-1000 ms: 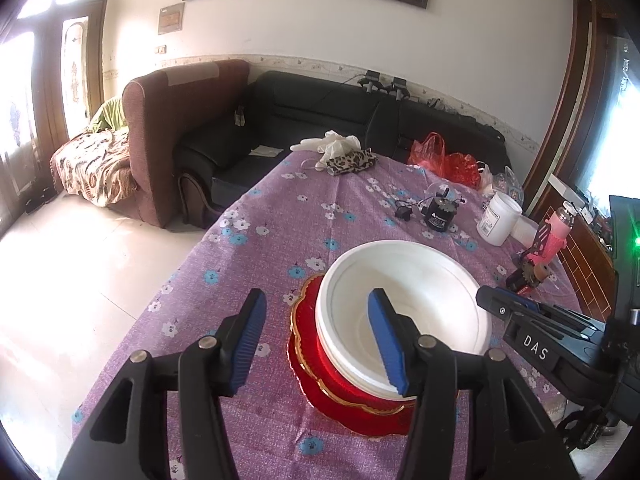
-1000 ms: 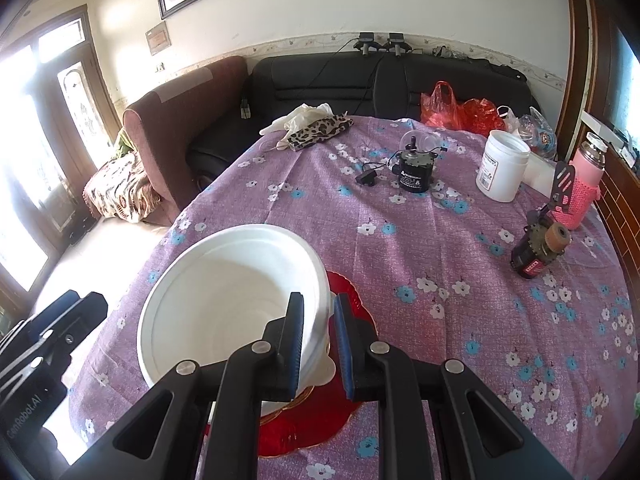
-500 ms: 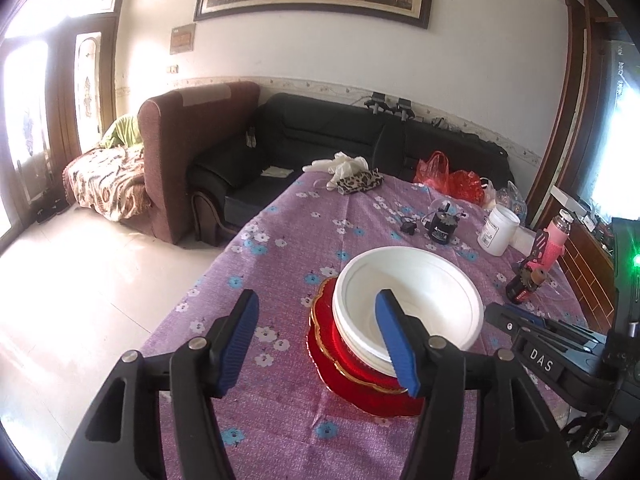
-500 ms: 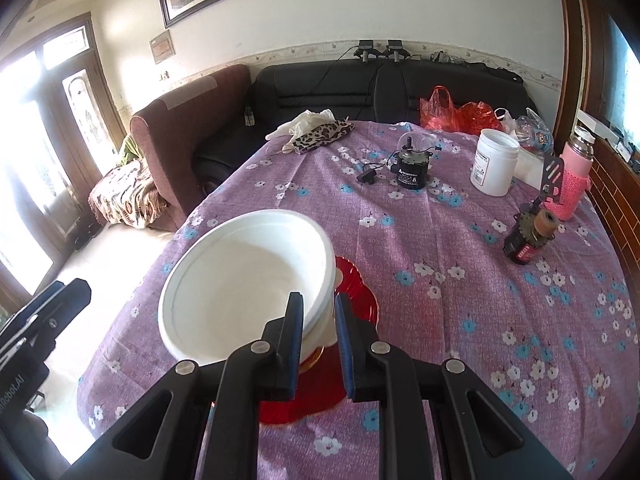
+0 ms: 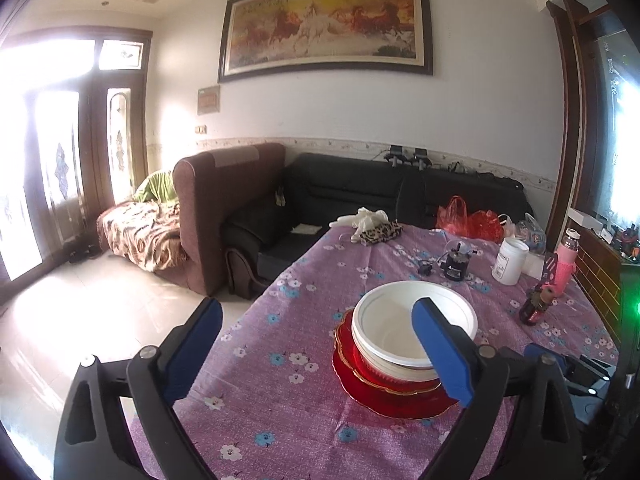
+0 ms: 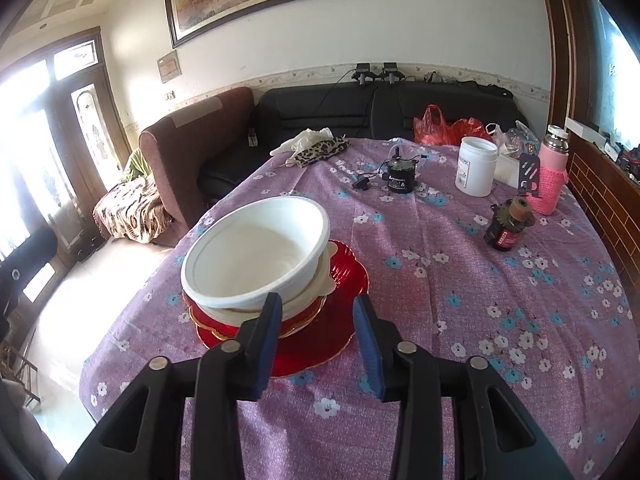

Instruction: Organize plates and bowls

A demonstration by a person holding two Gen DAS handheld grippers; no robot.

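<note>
Both tongs (image 5: 316, 350) (image 6: 318, 338) parted, empty.

Glossy red plate (image 6: 340, 280), gilt rim; smooth matt white bowl (image 6: 256, 256); woven floral cloth (image 6: 460, 300); matt plastic jar (image 6: 476, 168).

The left gripper's blue right finger pad (image 5: 440, 350) hides the near rim of the large white plastic bowl (image 5: 394, 330). Dishes stacked beneath that bowl (image 6: 308, 304) are mostly covered, their count unclear. The white jar's label (image 6: 464, 170) is unreadable.
</note>
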